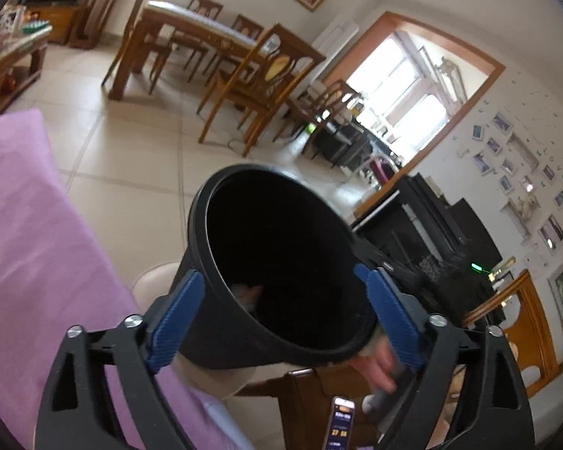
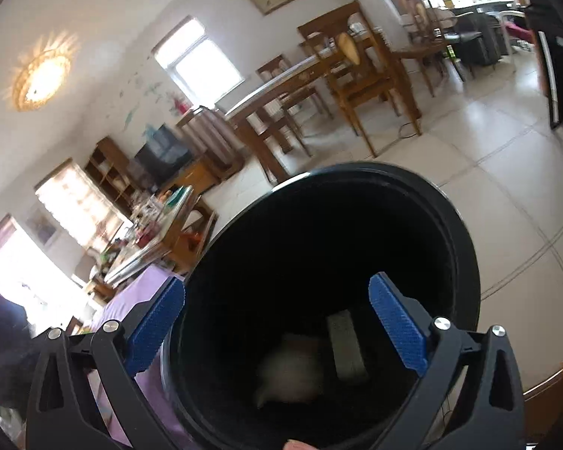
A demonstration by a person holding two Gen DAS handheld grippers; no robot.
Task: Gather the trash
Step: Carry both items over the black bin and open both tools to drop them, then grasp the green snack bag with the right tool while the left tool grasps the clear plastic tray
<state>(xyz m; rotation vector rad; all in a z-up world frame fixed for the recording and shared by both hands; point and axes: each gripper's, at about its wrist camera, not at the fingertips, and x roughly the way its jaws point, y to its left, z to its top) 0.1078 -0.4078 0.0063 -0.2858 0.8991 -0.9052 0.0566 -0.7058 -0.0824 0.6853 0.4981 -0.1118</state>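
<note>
The bin [image 1: 277, 262] is black, round and tilted, its open mouth facing both cameras. In the right wrist view the bin [image 2: 330, 262] fills the lower middle of the picture, and inside it lie a pale crumpled wad [image 2: 292, 371] and a grey flat block [image 2: 347, 348] just beside the wad (both blurred, so what they are cannot be told).

The left claw [image 1: 277, 300] stands wide apart around the bin: one blue pad [image 1: 176, 318] lies along the outer wall, the other pad [image 1: 390, 311] sits beside the rim on the far side. Whether either pad presses on the bin cannot be told. The right claw [image 2: 277, 318] is spread wide too, with one pad [image 2: 155, 326] outside the bin's wall and the other pad [image 2: 398, 326] in front of its mouth.

A hand [image 1: 379, 363] shows just under the bin's lower rim in the left view, and a lit phone [image 1: 339, 423] stands below it. A purple cloth [image 1: 30, 243] lies to the left of the bin. Beyond stretch a pale tiled floor [image 1: 131, 172] and a wooden dining table [image 1: 206, 33] with chairs [image 1: 259, 90], well apart from the bin.
</note>
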